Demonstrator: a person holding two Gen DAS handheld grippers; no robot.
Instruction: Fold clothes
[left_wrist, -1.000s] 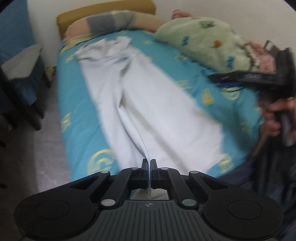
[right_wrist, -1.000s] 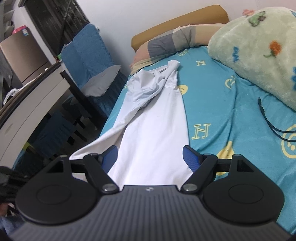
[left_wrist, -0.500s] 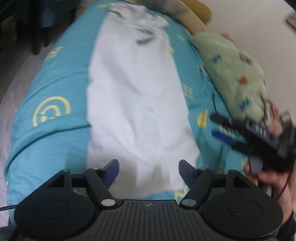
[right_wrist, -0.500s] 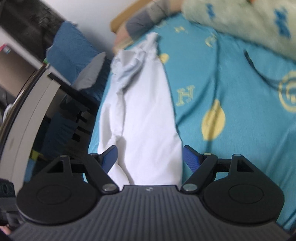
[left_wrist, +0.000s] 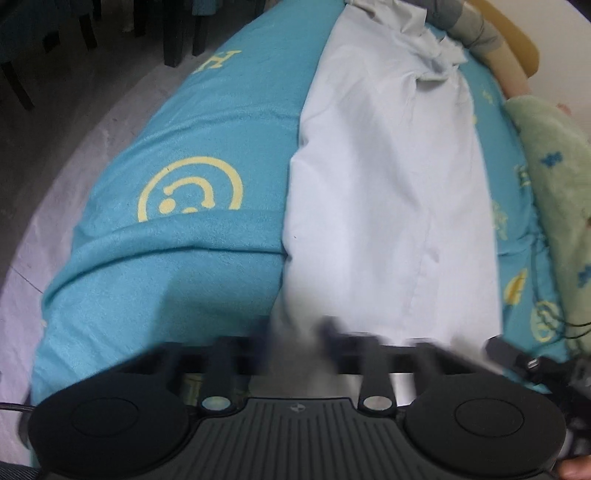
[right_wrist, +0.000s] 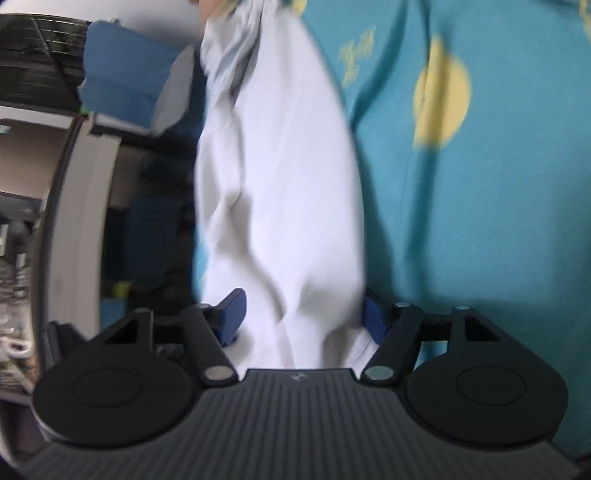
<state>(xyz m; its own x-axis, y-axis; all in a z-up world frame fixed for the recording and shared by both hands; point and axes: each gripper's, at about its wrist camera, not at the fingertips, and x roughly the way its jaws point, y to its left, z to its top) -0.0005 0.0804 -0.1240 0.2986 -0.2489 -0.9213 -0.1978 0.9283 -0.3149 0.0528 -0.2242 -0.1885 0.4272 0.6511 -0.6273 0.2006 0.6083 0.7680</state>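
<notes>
A long white garment (left_wrist: 388, 203) lies flat along the turquoise bed blanket (left_wrist: 184, 147), its crumpled end at the far end of the bed. My left gripper (left_wrist: 301, 332) is at the garment's near hem. Its fingers are motion-blurred, partway together, with white cloth between them. In the right wrist view, the same white garment (right_wrist: 280, 166) runs away from my right gripper (right_wrist: 303, 317). That gripper stands open, its blue pads (right_wrist: 232, 317) on either side of a bulge of the cloth's near end. Part of the right gripper (left_wrist: 517, 362) shows at the lower right of the left wrist view.
A green plush blanket (left_wrist: 554, 184) and a black cable (left_wrist: 535, 277) lie along the bed's right side. A pillow (left_wrist: 480, 33) is at the head. Dark chair legs (left_wrist: 173, 37) stand on the floor to the left. A blue chair (right_wrist: 122, 85) and a desk edge (right_wrist: 74, 184) are beside the bed.
My left gripper let go of the cloth, opened, and its fingers are now moving together again at the hem. My right gripper stayed open and dropped down over the garment's near end.
</notes>
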